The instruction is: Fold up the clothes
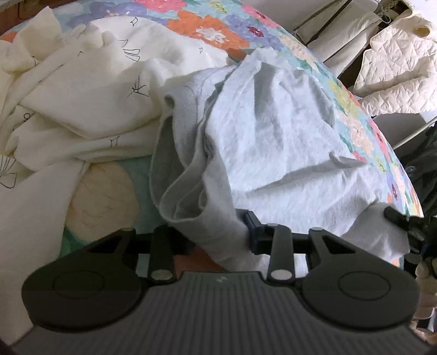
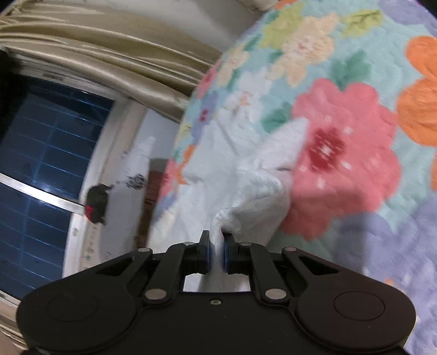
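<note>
A pale blue garment (image 1: 286, 142) is held rumpled above a flowered bedspread (image 1: 218, 24), pinched at one edge by the left tongs (image 1: 218, 240) and at another by the right tongs (image 2: 216, 251). No neat fold is seen; a cream patterned garment (image 1: 82, 95) lies crumpled beside it.

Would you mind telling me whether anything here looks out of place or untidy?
Only the laundry: a cream printed garment lies crumpled on the floral blanket beside the pale garment held by both hand-held grippers. Nothing looks damaged.
</note>
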`<control>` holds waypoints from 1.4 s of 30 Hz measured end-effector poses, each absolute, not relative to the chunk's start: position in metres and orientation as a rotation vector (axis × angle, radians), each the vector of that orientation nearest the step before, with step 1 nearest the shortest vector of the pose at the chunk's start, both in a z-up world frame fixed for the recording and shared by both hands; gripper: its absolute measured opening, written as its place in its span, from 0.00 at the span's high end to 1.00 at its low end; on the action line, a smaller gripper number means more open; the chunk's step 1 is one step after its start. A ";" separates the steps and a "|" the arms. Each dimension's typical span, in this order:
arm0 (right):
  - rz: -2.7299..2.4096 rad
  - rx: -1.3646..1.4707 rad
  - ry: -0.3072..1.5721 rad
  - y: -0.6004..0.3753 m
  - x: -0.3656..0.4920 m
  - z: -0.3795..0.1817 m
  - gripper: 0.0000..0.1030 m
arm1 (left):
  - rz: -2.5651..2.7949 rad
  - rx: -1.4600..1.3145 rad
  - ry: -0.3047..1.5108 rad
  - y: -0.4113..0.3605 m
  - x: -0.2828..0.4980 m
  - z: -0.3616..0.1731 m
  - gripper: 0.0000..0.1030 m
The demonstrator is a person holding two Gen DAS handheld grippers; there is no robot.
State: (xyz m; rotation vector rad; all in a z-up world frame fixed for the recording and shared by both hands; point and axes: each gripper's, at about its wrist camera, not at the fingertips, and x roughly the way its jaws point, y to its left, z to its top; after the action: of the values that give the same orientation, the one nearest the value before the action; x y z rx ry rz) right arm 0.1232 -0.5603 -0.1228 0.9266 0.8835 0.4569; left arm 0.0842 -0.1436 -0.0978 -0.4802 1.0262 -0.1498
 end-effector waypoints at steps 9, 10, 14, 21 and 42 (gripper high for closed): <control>0.356 0.874 0.981 -0.568 0.096 -0.136 0.83 | -0.147 -0.450 1.008 -0.145 0.096 -0.103 0.54; 0.346 0.876 0.994 -0.569 0.092 -0.139 0.82 | -0.150 -0.441 1.004 -0.146 0.097 -0.104 0.54; 0.337 0.927 1.034 -0.569 0.083 -0.162 0.68 | -0.164 -0.371 0.986 -0.153 0.102 -0.102 0.79; 0.498 0.828 0.950 -0.551 0.091 -0.152 0.91 | -0.202 -0.261 0.947 -0.161 0.078 -0.041 0.88; 0.544 1.215 0.986 -0.593 0.087 -0.107 0.91 | -0.286 -0.517 0.825 -0.157 0.142 0.003 0.89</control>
State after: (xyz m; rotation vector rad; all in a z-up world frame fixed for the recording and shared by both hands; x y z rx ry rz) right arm 0.0872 -0.5927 -0.1072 1.2155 0.9859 0.5441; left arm 0.1417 -0.1566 0.0034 -0.5166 0.8247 -0.2862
